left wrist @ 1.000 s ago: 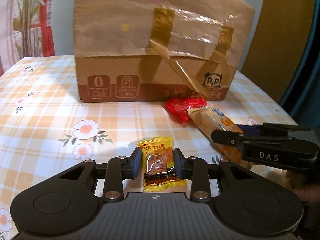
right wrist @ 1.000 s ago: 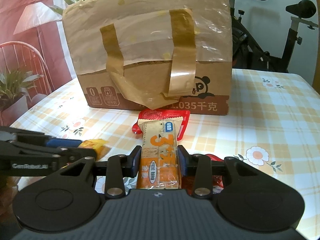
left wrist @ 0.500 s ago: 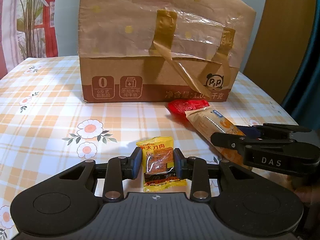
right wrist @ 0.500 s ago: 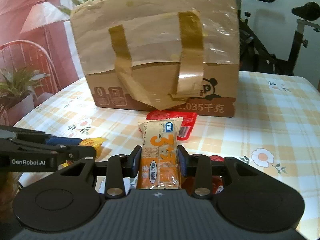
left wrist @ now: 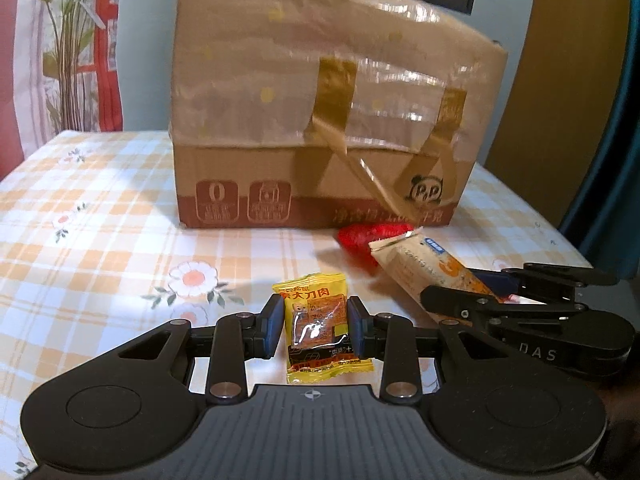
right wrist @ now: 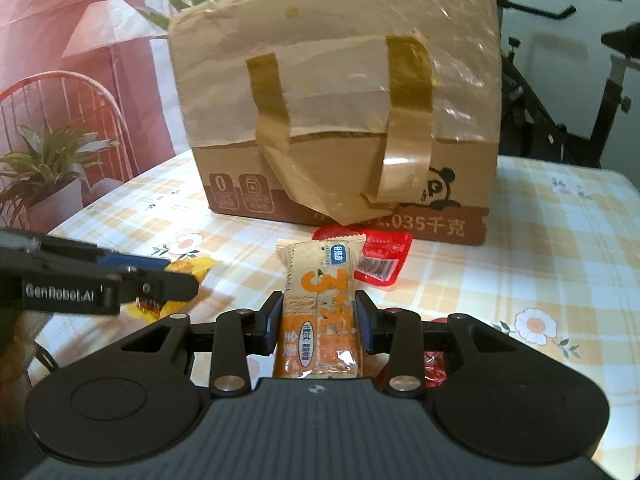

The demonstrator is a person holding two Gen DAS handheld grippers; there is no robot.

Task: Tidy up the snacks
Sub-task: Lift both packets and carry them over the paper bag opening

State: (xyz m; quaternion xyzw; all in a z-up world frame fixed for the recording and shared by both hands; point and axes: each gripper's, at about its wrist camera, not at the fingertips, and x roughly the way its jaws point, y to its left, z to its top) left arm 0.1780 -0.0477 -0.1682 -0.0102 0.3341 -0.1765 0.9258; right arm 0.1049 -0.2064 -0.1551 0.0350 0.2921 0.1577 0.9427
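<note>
Left gripper is clamped on a small yellow snack packet, pads pressing its two side edges, packet upright between the fingers with the top seam sticking up past the tips and the bottom seam hanging near the gripper body. Right gripper is clamped on a long orange-and-cream biscuit bar, gripped around its lower half, the upper half with the blue label pointing away toward the box. Both packets look held just above the checked floral tablecloth, whether either touches it I cannot tell. In the left wrist view the right gripper comes in from the right edge with the bar angled up and left, its far end just in front of a red packet. In the right wrist view the left gripper comes in from the left edge with the yellow packet showing at its tip. The red packet lies flat on the cloth just in front of the cardboard box, right of centre along its near face. Box stands at the far side of the table, brown tape strips hanging loose down the front, clear film over the upper part, panda print at lower right. Another bit of red wrapper shows under the right gripper's right finger, mostly hidden. Potted plant off the far left of the table
</note>
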